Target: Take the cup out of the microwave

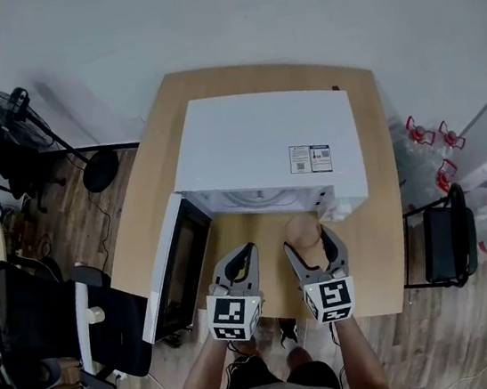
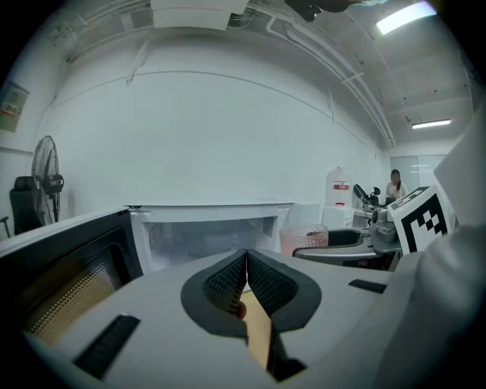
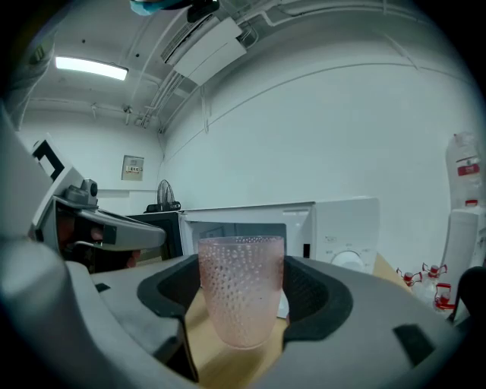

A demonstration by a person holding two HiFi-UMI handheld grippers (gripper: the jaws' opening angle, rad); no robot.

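A pink dimpled plastic cup (image 3: 241, 289) stands upright between my right gripper's (image 3: 243, 292) jaws, which are shut on its sides. In the head view the cup (image 1: 302, 230) is outside the white microwave (image 1: 264, 146), above the wooden table (image 1: 267, 298) in front of the control panel. The microwave door (image 1: 177, 266) hangs wide open to the left, and its cavity (image 2: 209, 239) looks empty. My left gripper (image 1: 241, 254) is beside the right one, shut with nothing between its tips (image 2: 245, 266). The cup (image 2: 304, 239) also shows at the right of the left gripper view.
A black office chair (image 1: 47, 329) stands left of the table, near the open door. A standing fan (image 1: 11, 109) is at the far left. Another black chair (image 1: 444, 246) and water bottles (image 1: 425, 141) sit to the right. The table's front edge is close to the person's body.
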